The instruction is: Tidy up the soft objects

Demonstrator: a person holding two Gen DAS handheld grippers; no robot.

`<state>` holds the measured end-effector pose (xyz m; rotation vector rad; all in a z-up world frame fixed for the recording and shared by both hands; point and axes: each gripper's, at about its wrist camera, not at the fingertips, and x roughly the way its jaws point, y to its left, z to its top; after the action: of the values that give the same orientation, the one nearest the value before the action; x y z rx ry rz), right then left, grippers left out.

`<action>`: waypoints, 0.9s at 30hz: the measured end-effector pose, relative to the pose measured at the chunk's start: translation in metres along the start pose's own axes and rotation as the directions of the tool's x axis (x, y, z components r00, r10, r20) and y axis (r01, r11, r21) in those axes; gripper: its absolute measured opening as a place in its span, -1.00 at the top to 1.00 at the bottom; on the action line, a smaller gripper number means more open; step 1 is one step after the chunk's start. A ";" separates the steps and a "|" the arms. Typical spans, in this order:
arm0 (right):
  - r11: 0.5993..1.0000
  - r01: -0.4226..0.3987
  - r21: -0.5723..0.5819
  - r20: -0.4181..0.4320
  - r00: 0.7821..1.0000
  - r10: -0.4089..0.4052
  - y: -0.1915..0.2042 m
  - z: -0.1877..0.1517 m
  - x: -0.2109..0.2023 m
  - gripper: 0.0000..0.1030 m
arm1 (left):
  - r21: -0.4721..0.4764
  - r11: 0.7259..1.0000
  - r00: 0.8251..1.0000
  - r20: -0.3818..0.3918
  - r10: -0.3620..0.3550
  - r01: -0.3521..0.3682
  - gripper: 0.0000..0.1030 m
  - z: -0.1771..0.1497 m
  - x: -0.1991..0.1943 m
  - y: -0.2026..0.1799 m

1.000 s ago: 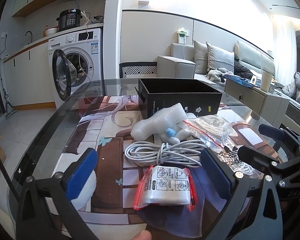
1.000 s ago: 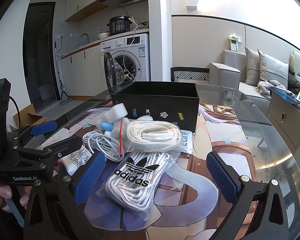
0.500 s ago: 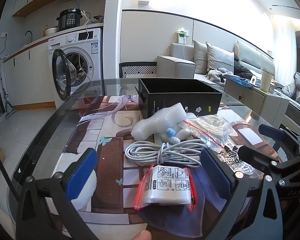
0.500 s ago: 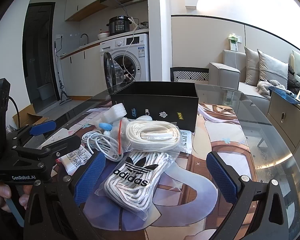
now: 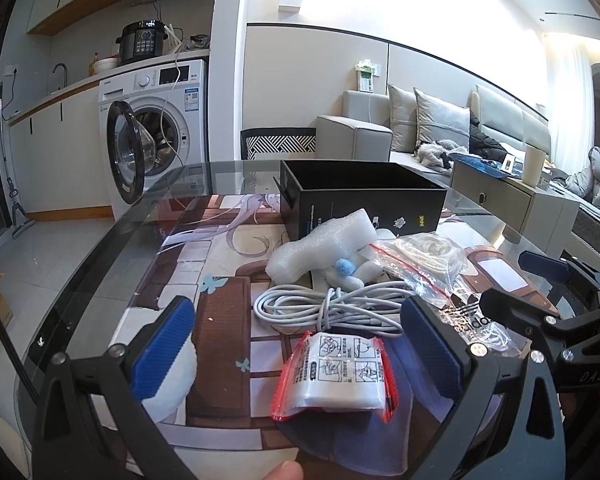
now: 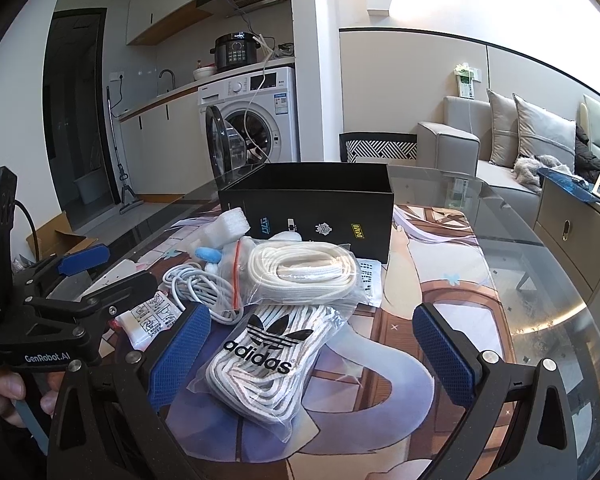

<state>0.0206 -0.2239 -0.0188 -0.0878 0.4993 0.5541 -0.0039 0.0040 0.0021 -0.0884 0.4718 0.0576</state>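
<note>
glass table (image 5: 112, 248) with a printed mat carries the clutter. left wrist view: left gripper (image 5: 296, 344) spread wide, empty, red-edged pouch (image 5: 336, 372) between its pads, cable coil (image 5: 324, 308) and foam wrap (image 5: 324, 244) beyond, black box (image 5: 364, 204) far. right wrist view: right gripper (image 6: 312, 356) spread wide over adidas lace bag (image 6: 268, 360); white lace bag (image 6: 304, 268) behind it.

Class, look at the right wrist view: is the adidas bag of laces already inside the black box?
No. The adidas bag lies on the table between the open right gripper's fingers, in front of the black box.

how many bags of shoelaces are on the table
2: the adidas bag lies between the right gripper's fingers; the cream-lace bag sits behind it, before the black box. More may be hidden.
</note>
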 end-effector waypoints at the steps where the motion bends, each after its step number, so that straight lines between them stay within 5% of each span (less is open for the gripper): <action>1: 1.000 0.001 -0.002 0.001 1.000 -0.001 0.001 0.000 0.000 -0.99 | -0.002 1.000 1.000 0.003 0.000 0.000 -1.00 0.000 0.000 0.000; 18: 0.999 0.030 -0.024 -0.042 0.999 -0.031 0.005 0.005 0.004 -0.99 | 0.016 1.000 1.000 -0.021 -0.009 0.009 -1.00 -0.001 0.001 0.000; 27: 0.998 0.048 -0.042 -0.157 0.986 -0.054 0.012 0.005 0.026 -0.99 | 0.025 0.999 0.999 -0.033 -0.029 0.030 -1.00 -0.002 0.002 0.004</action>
<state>0.0356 -0.1999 -0.0261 -0.1814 0.6391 0.5090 -0.0030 0.0080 -0.0010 -0.0715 0.5036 0.0216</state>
